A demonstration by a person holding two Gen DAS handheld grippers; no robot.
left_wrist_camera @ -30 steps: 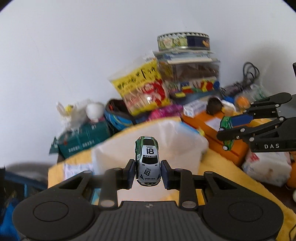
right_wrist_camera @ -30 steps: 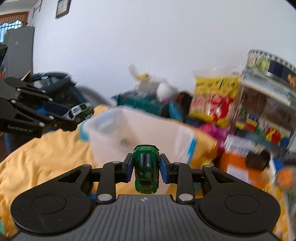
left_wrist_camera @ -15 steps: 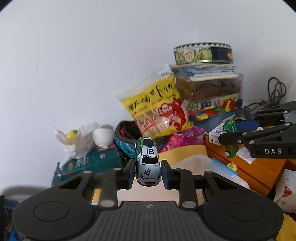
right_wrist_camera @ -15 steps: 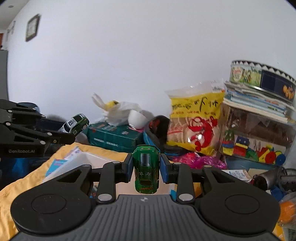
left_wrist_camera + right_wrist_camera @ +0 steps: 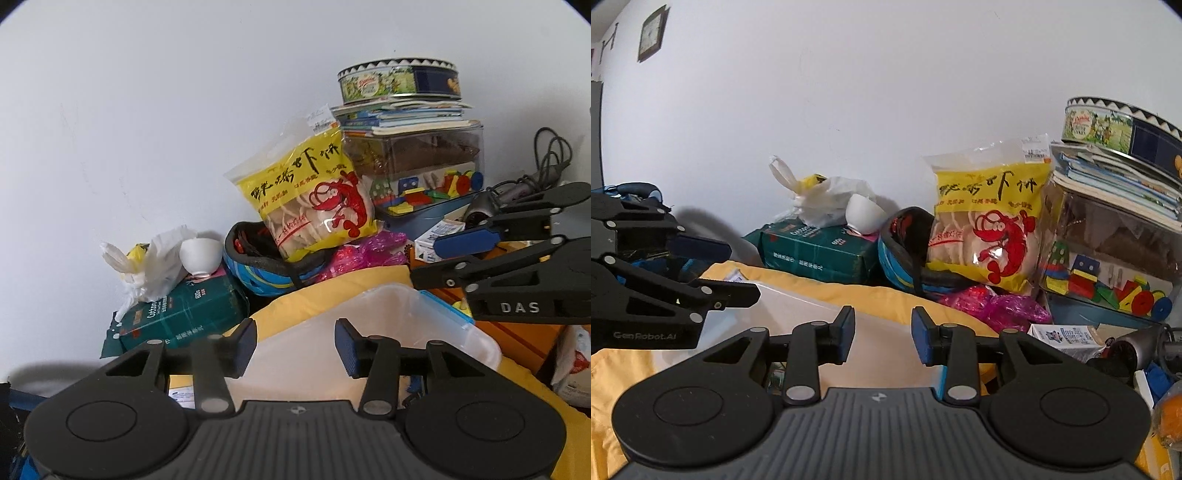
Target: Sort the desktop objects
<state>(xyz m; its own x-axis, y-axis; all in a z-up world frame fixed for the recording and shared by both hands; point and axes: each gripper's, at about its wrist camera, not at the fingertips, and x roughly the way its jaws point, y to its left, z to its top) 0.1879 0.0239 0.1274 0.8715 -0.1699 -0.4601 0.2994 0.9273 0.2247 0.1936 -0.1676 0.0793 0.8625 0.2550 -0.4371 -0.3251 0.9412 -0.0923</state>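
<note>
Where tongs open, bin floor hidden.

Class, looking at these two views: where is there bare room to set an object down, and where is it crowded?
Free: the translucent plastic bin and the yellow cloth beside it. Crowded: the wall side, from the green tissue pack and shrimp cracker bag to the block box.

Your left tool hangs over the clear plastic bin, jaws opening w/ nothing between the pads. Right tool sits to its right, above the bin's far corner, also empty. Ahead: yellow shrimp-chip bag; ahead-left: green tissue pack.
</note>
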